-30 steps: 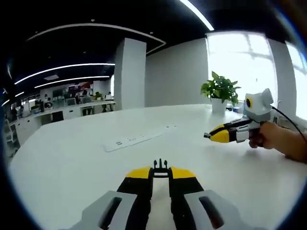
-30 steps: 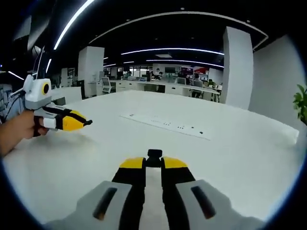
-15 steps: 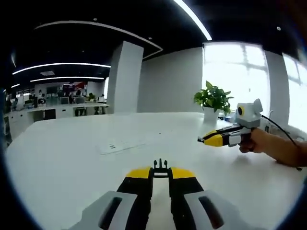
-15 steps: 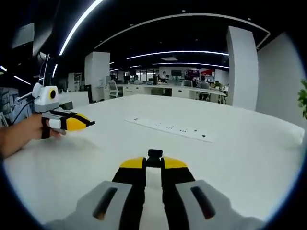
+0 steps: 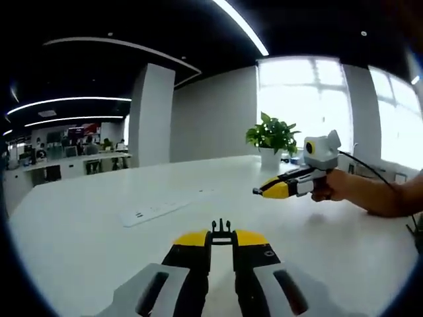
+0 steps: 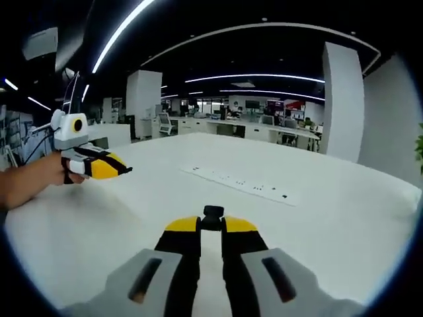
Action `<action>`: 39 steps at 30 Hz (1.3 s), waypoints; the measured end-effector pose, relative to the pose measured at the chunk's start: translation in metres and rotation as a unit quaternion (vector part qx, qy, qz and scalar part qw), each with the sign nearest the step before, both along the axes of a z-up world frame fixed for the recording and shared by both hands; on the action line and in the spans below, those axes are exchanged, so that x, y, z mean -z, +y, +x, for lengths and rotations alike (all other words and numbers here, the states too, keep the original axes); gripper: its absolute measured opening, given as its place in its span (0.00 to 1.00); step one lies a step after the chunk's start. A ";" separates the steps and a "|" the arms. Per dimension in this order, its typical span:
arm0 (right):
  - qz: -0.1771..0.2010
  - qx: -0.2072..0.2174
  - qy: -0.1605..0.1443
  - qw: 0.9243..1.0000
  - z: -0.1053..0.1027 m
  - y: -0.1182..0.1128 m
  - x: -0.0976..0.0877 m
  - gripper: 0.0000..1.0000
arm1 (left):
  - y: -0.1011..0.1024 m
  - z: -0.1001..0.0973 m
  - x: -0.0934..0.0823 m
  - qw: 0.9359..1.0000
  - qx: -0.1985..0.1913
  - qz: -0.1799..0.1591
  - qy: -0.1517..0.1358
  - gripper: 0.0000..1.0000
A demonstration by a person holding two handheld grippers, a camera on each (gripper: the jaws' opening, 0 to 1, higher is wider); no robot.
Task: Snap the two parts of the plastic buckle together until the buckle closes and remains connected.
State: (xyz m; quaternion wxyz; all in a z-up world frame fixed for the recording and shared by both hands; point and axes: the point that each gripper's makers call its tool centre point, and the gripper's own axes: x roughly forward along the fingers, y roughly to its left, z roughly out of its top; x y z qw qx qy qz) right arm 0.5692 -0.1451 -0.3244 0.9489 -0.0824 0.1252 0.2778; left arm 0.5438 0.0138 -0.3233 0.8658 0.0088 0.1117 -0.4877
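Note:
In the left gripper view my left gripper (image 5: pixel 221 240) is shut on a small black pronged buckle part (image 5: pixel 221 228) that sticks out past its yellow tips. The right gripper (image 5: pixel 272 190) comes in from the right above the white table (image 5: pixel 86 244), held by a hand, with its tip pointing left. In the right gripper view my right gripper (image 6: pixel 211 226) is shut on the other black buckle part (image 6: pixel 212 212). The left gripper (image 6: pixel 106 166) enters at the left, pointing right. The two buckle parts are well apart.
A white power strip (image 5: pixel 155 211) (image 6: pixel 241 185) lies flat on the table beyond both grippers. A potted plant (image 5: pixel 271 135) stands at the far edge by the window. A white pillar (image 5: pixel 149 115) and office desks (image 6: pixel 244 125) lie behind. A person's hand (image 6: pixel 33 181) holds the left gripper.
The left gripper view has swung, so the plant and the right gripper sit more to the left in it. Both grippers stay shut on their parts. The gap between them looks about the same.

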 end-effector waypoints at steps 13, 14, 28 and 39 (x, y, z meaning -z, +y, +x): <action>-0.004 -0.046 -0.007 0.999 -0.016 0.013 -0.013 0.08 | -0.003 -0.015 -0.004 0.999 0.050 0.013 0.002 0.11; -0.008 -0.051 -0.006 0.999 -0.017 0.014 -0.012 0.08 | -0.003 -0.015 -0.004 0.999 0.049 0.009 0.009 0.11; -0.020 -0.097 -0.002 0.995 -0.034 0.021 -0.013 0.08 | 0.008 -0.021 -0.010 0.998 0.060 0.006 0.019 0.10; -0.025 -0.141 0.018 0.990 -0.052 0.033 -0.009 0.08 | 0.007 -0.036 -0.005 0.995 0.096 0.019 0.030 0.11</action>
